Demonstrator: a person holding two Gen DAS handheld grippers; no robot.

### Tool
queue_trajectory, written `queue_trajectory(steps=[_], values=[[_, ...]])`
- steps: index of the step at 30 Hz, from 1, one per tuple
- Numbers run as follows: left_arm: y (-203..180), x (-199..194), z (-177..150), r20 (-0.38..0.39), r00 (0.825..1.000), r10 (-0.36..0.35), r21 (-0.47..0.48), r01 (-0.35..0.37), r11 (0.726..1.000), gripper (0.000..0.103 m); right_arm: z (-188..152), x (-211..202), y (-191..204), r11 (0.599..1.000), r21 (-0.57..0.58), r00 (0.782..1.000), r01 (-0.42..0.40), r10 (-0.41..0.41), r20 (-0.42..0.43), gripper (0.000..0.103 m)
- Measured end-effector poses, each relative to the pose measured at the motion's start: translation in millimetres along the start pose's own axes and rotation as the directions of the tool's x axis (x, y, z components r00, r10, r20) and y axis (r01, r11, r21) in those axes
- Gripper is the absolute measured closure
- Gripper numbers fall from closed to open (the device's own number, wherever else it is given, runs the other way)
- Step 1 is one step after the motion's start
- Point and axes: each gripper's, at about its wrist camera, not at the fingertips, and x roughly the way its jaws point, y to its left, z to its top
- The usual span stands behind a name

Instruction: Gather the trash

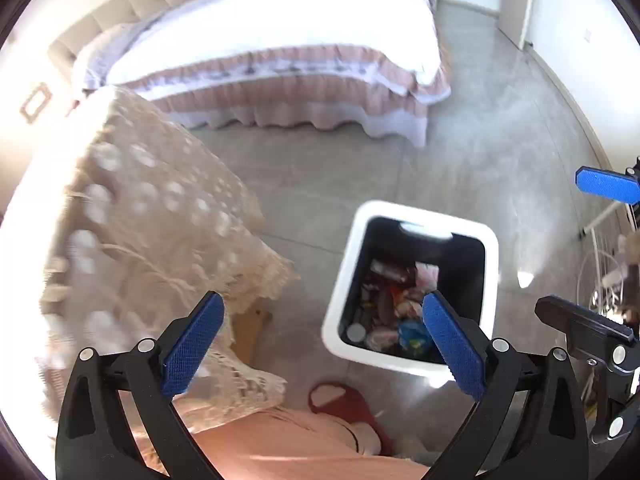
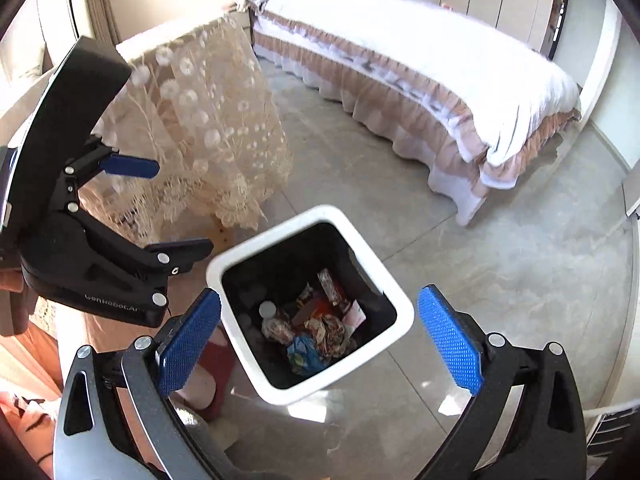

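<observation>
A white-rimmed bin with a black inside [image 1: 493, 256] [image 2: 394, 300] stands on the grey floor. It holds several pieces of trash [image 1: 394, 312] [image 2: 316, 328]: crumpled wrappers, a blue packet, a white round lid. My left gripper [image 1: 322, 334] is open and empty, held above the floor between the table and the bin. My right gripper [image 2: 318, 338] is open and empty, held above the bin's opening. The right gripper also shows at the right edge of the left wrist view [image 1: 592, 240], and the left gripper shows at the left of the right wrist view [image 2: 168, 208].
A table under a lace cloth [image 1: 132, 216] [image 2: 204, 128] stands left of the bin. A bed with a white cover and pink frill [image 1: 280, 60] [image 2: 420, 68] lies behind. The person's red slipper [image 1: 344, 400] [image 2: 216, 364] is near the bin. A white rack [image 1: 608, 256] is at right.
</observation>
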Motion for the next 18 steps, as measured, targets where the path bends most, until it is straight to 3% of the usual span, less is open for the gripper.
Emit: queue_trajectory(steps=[2, 6, 12, 18], values=[[19, -38, 0, 0.111, 0.990, 0.089, -0.079, -0.080, 0.994, 0.005, 17, -27, 11, 1.000, 0.001, 0.994, 0.002, -0.002, 0.108, 0.005], [58, -100, -9, 0.239, 0.954, 0.183, -0.222, -0.130, 0.966, 0.005, 42, -68, 34, 1.000, -0.004, 0.966, -0.007, 0.008, 0.259, 0.005], [108, -158, -44, 0.293, 0.911, 0.289, -0.371, -0.171, 0.913, 0.005, 60, -110, 88, 0.997, -0.042, 0.900, -0.058, 0.070, 0.430, 0.005], [143, -201, -87, 0.308, 0.863, 0.400, -0.463, -0.231, 0.856, 0.005, 81, -135, 135, 0.985, -0.092, 0.871, -0.148, 0.174, 0.459, 0.005]])
